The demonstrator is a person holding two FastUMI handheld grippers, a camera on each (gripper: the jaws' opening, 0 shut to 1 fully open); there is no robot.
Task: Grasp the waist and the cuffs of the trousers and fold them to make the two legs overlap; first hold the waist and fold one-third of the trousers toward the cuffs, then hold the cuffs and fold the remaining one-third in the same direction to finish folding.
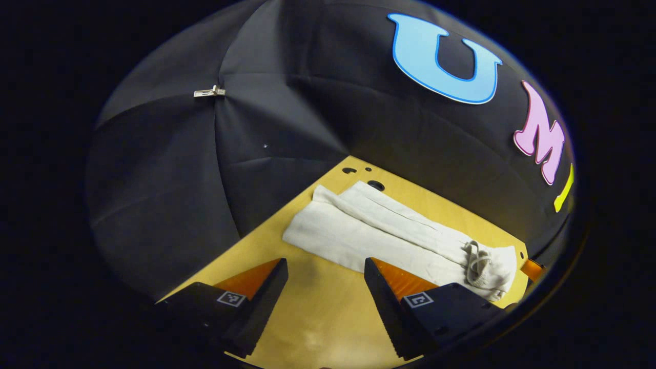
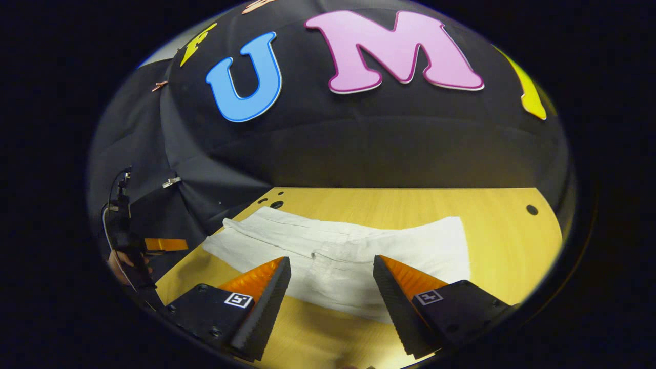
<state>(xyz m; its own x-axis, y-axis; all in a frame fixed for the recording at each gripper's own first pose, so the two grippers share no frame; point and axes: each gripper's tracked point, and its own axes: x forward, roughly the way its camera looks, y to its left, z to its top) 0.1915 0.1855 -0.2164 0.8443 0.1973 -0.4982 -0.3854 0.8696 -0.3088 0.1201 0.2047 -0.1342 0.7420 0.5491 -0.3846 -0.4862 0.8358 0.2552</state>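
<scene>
White trousers (image 1: 389, 230) lie flat on the wooden table (image 1: 318, 318), one leg over the other. In the left gripper view the drawstring waist (image 1: 482, 266) is at the right and the cuffs (image 1: 323, 197) at the far left. My left gripper (image 1: 325, 264) is open just short of the trousers' near edge, holding nothing. In the right gripper view the trousers (image 2: 410, 241) stretch across the table (image 2: 502, 230). My right gripper (image 2: 331, 260) is open over their near edge, nothing between its fingers. The left gripper (image 2: 154, 244), held by a hand, shows at the far left there.
Black cloth walls close in the table's back and sides. Small round holes (image 1: 375, 185) mark the tabletop near the cuffs, and another hole (image 2: 531, 209) lies at the far right. A metal clip (image 1: 209, 92) hangs on the cloth. Bare wood lies in front of the trousers.
</scene>
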